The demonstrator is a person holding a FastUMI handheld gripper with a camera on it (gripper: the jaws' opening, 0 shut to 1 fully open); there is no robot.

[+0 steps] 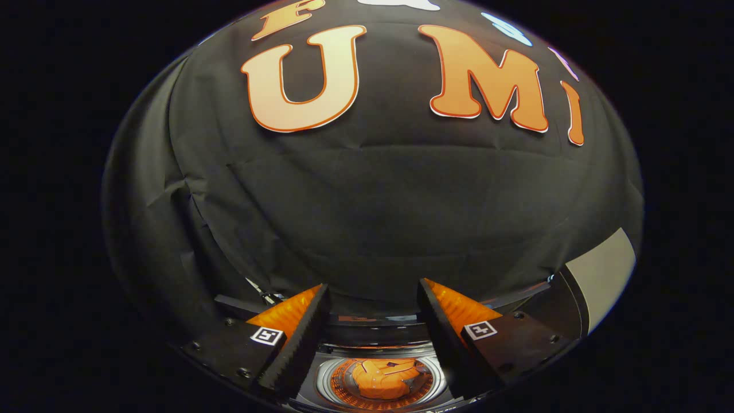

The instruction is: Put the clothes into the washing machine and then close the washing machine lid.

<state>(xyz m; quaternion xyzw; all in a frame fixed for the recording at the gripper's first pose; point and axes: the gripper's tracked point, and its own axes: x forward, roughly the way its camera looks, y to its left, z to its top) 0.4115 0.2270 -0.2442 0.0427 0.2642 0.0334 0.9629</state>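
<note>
Here we list a two-finger gripper (373, 298) with black serrated fingers (301, 338) and orange outer faces, spread apart and grasping nothing. Below and between them we see the round steel drum of a top-loading washing machine (328, 383), and inside it we record a crumpled orange garment (383, 378). Right of the fingers we note the raised dark lid (565, 310).

Gripper (373, 298): two black fingers (298, 338), serrated inner pads, orange outer faces, square black-and-white marker tags, screws on black mounts.
</note>
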